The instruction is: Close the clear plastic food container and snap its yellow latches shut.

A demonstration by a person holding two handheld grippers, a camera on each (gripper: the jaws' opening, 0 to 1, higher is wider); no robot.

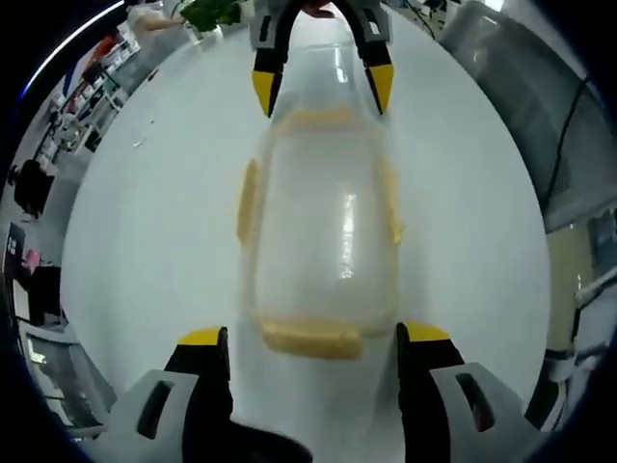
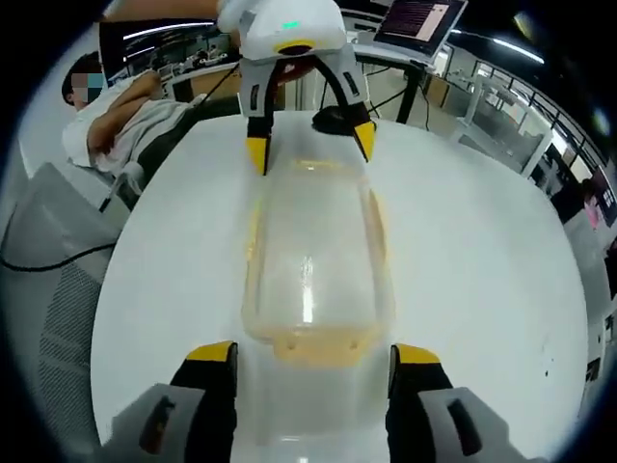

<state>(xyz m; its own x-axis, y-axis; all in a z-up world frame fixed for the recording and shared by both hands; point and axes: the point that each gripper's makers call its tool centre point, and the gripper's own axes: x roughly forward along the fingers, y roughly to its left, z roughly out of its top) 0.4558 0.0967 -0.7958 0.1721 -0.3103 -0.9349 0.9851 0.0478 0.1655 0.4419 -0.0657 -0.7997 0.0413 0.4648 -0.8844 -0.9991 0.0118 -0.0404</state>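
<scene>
Clear container lying between two facing grippers on the white desk (image 1: 145, 241).
The lidded food container (image 1: 323, 241) with yellow latches (image 1: 310, 338) rests flat; left gripper (image 1: 313, 340) and right gripper (image 2: 313, 352) fingers spread wide at opposite ends.

Both views look down, close, along the clear container (image 1: 323, 236) (image 2: 313, 260) from opposite ends (each facing the other gripper); shared: container and surrounding white table (image 1: 145, 241) (image 2: 482, 260).

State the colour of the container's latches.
Pale yellow latches on the clear container, best seen in the left gripper view.
</scene>
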